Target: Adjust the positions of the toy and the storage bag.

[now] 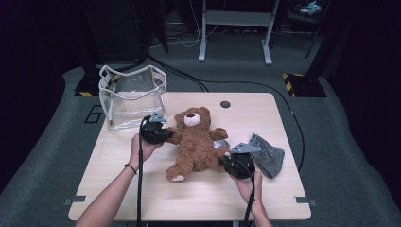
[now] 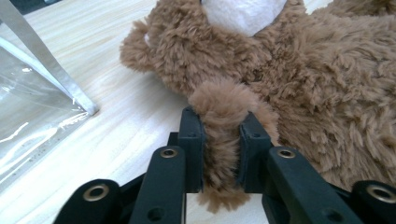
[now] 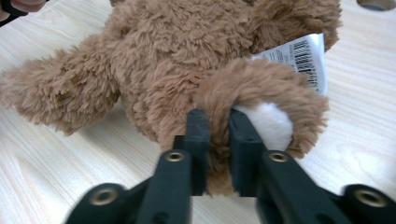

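A brown teddy bear (image 1: pixel 196 142) lies on its back in the middle of the light wooden table (image 1: pixel 142 194). My left gripper (image 1: pixel 165 136) is at the bear's arm on the left side. In the left gripper view that furry arm (image 2: pixel 224 116) is pinched between the two black pads, left gripper (image 2: pixel 222 144) shut on it. My right gripper (image 1: pixel 226 161) sits at the bear's leg on the right. In the right gripper view the leg with its white sole (image 3: pixel 266 121) is squeezed between the pads, right gripper (image 3: pixel 218 140) shut on it. A white barcode tag (image 3: pixel 303 58) sticks out behind the leg.
A clear plastic bag with white trim (image 1: pixel 130 97) stands open at the table's back left, its wall close by in the left gripper view (image 2: pixel 28 107). A grey knitted cloth (image 1: pixel 268 153) lies right of the right gripper. A dark round grommet (image 1: pixel 225 104) sits near the far edge.
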{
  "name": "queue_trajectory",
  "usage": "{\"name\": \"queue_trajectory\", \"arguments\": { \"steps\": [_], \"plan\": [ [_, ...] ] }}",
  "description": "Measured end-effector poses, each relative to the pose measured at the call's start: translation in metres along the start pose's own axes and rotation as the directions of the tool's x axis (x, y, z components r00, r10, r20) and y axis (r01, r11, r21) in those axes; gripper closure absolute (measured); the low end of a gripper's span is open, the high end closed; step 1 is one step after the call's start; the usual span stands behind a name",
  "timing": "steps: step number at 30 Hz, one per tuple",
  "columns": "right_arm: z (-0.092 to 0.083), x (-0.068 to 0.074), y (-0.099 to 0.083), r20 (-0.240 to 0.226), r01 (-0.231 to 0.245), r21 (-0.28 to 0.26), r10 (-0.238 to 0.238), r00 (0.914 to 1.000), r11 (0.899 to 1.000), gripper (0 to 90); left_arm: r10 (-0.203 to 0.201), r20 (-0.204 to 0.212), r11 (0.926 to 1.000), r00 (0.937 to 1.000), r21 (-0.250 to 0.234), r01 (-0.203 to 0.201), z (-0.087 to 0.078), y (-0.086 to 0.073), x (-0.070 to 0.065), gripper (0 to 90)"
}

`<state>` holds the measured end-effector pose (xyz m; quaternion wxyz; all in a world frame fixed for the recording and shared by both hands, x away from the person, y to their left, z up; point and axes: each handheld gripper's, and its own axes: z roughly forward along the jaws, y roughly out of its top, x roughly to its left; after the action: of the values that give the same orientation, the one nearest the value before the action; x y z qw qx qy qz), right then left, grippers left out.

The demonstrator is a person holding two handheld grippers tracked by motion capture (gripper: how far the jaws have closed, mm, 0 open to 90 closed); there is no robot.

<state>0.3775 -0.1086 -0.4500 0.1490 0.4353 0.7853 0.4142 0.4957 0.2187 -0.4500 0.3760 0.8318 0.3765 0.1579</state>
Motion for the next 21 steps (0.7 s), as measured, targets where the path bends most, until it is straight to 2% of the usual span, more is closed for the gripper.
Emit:
{"name": "queue_trajectory", "arguments": {
  "steps": [1, 3, 6, 8, 9, 11, 12, 14, 15, 17, 19, 20, 21],
  "plan": [
    [-0.001, -0.002, 0.000, 0.010, 0.001, -0.006, -0.001, 0.9999, 1.000, 68.6, -0.002, -0.013, 1.0000, 0.9999, 0.006, 0.002, 0.000, 0.000, 0.000, 70.6],
    [-0.005, -0.006, 0.001, 0.006, -0.012, -0.018, 0.012, 0.9999, 1.000, 55.6, -0.018, -0.005, 0.9998, 0.9998, 0.000, 0.018, -0.001, 0.000, 0.002, 66.7],
    [-0.014, -0.014, 0.001, 0.032, -0.025, -0.032, 0.026, 0.9991, 0.999, 42.1, -0.064, 0.005, 0.9979, 0.9979, -0.003, 0.064, -0.004, 0.002, 0.006, 56.0],
    [-0.019, -0.018, 0.000, 0.053, -0.031, -0.036, 0.033, 0.9981, 0.999, 33.6, -0.078, 0.012, 0.9970, 0.9969, 0.002, 0.078, -0.006, 0.005, 0.007, 49.6],
    [-0.022, -0.022, -0.001, 0.049, -0.040, -0.036, 0.041, 0.9980, 0.999, 27.9, -0.083, 0.009, 0.9966, 0.9965, 0.001, 0.083, -0.006, 0.006, 0.007, 46.7],
    [-0.029, -0.028, -0.005, 0.069, -0.059, -0.056, 0.063, 0.9956, 0.997, 17.8, -0.089, 0.001, 0.9961, 0.9961, -0.004, 0.089, -0.007, 0.008, 0.005, 41.5],
    [-0.031, -0.031, -0.006, 0.085, -0.054, -0.054, 0.058, 0.9947, 0.997, 14.9, -0.092, -0.004, 0.9958, 0.9958, 0.005, 0.092, -0.008, 0.009, 0.003, 38.3],
    [-0.035, -0.037, -0.011, 0.097, -0.076, -0.062, 0.081, 0.9920, 0.995, 13.5, -0.106, 0.008, 0.9943, 0.9944, 0.019, 0.105, -0.009, 0.012, 0.002, 33.1],
    [-0.038, -0.041, -0.013, 0.121, -0.079, -0.052, 0.085, 0.9890, 0.995, 11.3, -0.121, 0.009, 0.9926, 0.9926, 0.012, 0.121, -0.009, 0.015, 0.002, 30.3],
    [-0.042, -0.050, -0.019, 0.154, -0.104, -0.070, 0.114, 0.9814, 0.992, 7.6, -0.156, 0.024, 0.9877, 0.9874, 0.004, 0.156, -0.012, 0.020, 0.001, 25.4],
    [-0.044, -0.058, -0.026, 0.203, -0.114, -0.057, 0.123, 0.9714, 0.992, 3.5, -0.149, 0.018, 0.9887, 0.9886, 0.010, 0.149, -0.014, 0.026, -0.001, 20.3],
    [-0.045, -0.063, -0.031, 0.206, -0.128, -0.065, 0.139, 0.9686, 0.990, 2.9, -0.150, 0.017, 0.9887, 0.9886, 0.011, 0.149, -0.015, 0.029, -0.003, 19.4],
    [-0.045, -0.068, -0.036, 0.224, -0.146, -0.060, 0.156, 0.9620, 0.987, 1.0, -0.144, 0.008, 0.9895, 0.9896, 0.019, 0.144, -0.015, 0.033, -0.005, 17.9]
  ]
}}
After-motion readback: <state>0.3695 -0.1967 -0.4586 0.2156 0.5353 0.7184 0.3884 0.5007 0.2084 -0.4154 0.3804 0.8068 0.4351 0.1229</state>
